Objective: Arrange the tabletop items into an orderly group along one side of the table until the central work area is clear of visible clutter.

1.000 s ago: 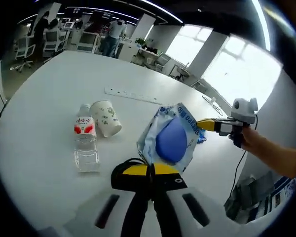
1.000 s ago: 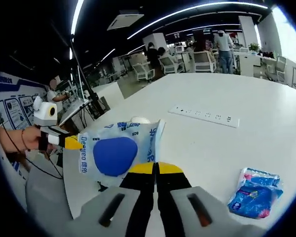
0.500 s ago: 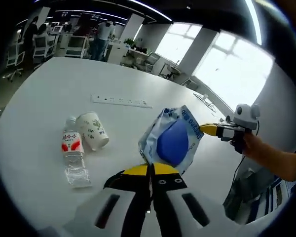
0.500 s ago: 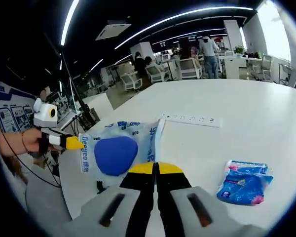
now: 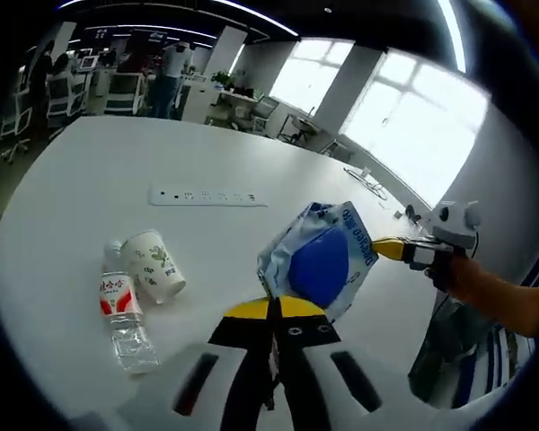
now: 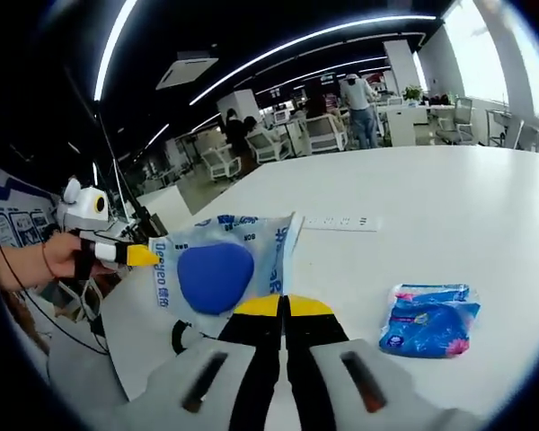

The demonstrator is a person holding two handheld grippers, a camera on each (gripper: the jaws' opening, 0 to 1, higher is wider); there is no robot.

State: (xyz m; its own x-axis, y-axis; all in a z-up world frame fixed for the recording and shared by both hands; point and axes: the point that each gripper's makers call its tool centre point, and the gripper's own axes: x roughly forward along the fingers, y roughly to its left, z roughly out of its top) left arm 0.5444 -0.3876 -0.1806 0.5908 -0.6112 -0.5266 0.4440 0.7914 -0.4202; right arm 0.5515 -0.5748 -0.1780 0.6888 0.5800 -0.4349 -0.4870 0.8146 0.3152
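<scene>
Jaws on your left gripper (image 5: 274,310) are clamped on one edge of the blue-and-white pouch (image 5: 319,260); your right gripper (image 6: 285,310) pinches the opposite edge. You hold it stretched above the table (image 5: 72,180), long axis running gripper to gripper. It is pale plastic with a dark blue oval and blue lettering. Since a second ago, the bottle (image 5: 121,310) and paper cup (image 5: 154,275) sit further left in the left gripper view.
</scene>
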